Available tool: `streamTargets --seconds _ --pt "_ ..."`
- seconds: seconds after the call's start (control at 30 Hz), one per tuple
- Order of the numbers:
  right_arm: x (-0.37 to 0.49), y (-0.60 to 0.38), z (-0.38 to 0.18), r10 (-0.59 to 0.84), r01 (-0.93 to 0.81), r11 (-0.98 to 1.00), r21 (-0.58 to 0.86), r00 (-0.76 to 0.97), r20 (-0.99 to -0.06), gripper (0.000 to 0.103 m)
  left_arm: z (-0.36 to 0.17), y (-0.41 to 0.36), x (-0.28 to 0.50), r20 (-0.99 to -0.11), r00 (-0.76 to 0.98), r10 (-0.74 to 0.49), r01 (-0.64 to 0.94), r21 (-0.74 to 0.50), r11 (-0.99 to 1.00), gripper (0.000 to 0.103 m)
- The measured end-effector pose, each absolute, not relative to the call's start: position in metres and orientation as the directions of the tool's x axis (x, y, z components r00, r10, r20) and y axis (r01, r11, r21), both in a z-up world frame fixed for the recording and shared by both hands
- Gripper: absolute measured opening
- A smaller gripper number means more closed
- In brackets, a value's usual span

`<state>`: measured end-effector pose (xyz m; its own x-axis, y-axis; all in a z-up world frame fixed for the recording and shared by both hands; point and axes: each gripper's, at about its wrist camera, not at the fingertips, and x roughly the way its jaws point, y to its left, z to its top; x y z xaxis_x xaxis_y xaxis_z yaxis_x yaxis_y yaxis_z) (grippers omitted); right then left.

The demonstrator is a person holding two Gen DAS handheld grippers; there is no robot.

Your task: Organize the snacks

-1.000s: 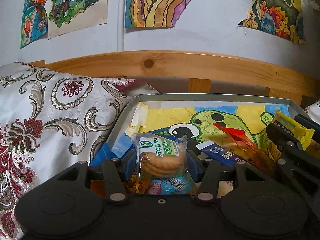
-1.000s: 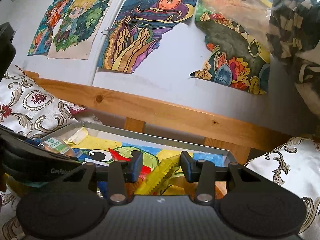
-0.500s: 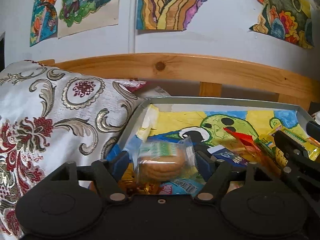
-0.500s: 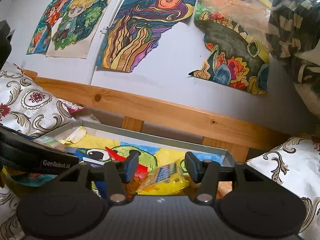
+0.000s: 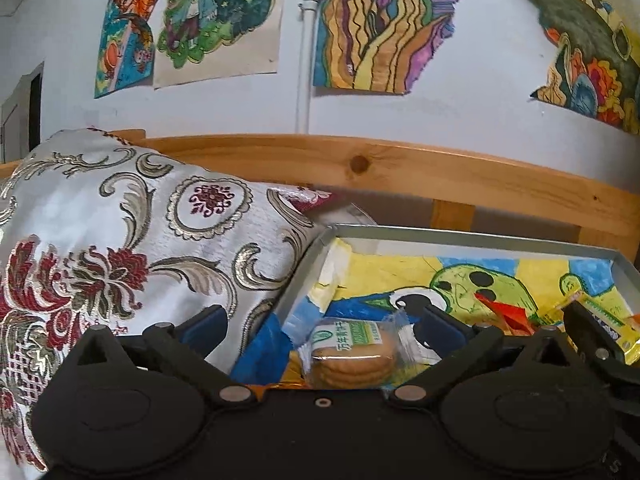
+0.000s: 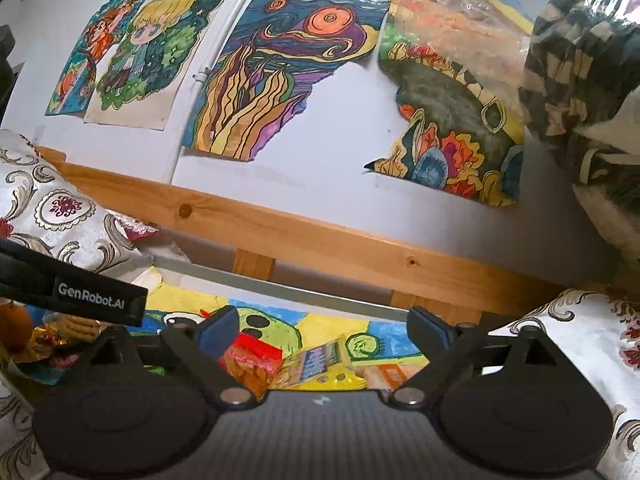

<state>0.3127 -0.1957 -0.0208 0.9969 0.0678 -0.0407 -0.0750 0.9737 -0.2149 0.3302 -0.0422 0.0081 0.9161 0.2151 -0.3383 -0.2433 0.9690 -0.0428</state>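
In the grey tray, near its left wall, we see the biscuit pack lying flat: clear wrapper, green-and-white label, round biscuits stacked inside. It sits between the fingers of the left gripper, closer to the right finger than the left. Left jaws are spread wide; neither pad touches the pack, nothing is held. A blue wrapper lies just left of the pack, against the tray wall.

Right gripper is likewise wide open and empty. Below and between its fingers we see a yellow snack packet lying in the tray, tilted, and a red-topped packet just beside it toward the left finger. No contact with either pad. In the left wrist view the same yellow packet shows at the tray's right side, partly hidden behind the right gripper's black finger; a red wrapper lies near it.

Tray floor is lined with a painted sheet: yellow and blue ground, green creature with black spots. The tray rests on a wooden bench, with the bench's back rail behind it. A brocade cushion, silver with red flowers, presses against the tray's left wall; a second cushion sits on the right.

Behind is a white wall with coloured drawings taped up and a white pipe running vertically.
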Motion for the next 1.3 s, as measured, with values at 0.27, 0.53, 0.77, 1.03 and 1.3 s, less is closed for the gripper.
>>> streamTargets --seconds 0.27,0.53,0.77,1.03,1.3 --pt "0.306 -0.195 -0.012 0.059 -0.061 0.974 -0.219 0.998 -0.016 0.102 0.017 -0.036 0.318 -0.308 0.922 0.235 -0.271 -0.078 0.959 0.102" --pt "0.292 -0.205 0.007 0.036 -0.038 0.982 -0.187 0.999 -0.013 0.103 0.028 -0.031 0.299 -0.292 0.925 0.244 -0.283 -0.099 0.954 0.102" --pt "0.275 -0.216 0.027 0.01 -0.012 0.986 -0.166 1.0 -0.01 0.103 0.041 -0.029 0.28 -0.282 0.928 0.242 -0.284 -0.12 0.951 0.102" --pt "0.253 -0.227 0.048 -0.011 0.012 0.988 -0.154 1.0 0.006 0.103 0.06 -0.034 0.26 -0.26 0.937 0.233 -0.272 -0.126 0.954 0.102" --pt "0.23 -0.234 0.061 -0.018 0.018 0.99 -0.142 1.0 0.005 0.103 0.074 -0.041 0.237 -0.246 0.945 0.217 -0.252 -0.12 0.96 0.102"
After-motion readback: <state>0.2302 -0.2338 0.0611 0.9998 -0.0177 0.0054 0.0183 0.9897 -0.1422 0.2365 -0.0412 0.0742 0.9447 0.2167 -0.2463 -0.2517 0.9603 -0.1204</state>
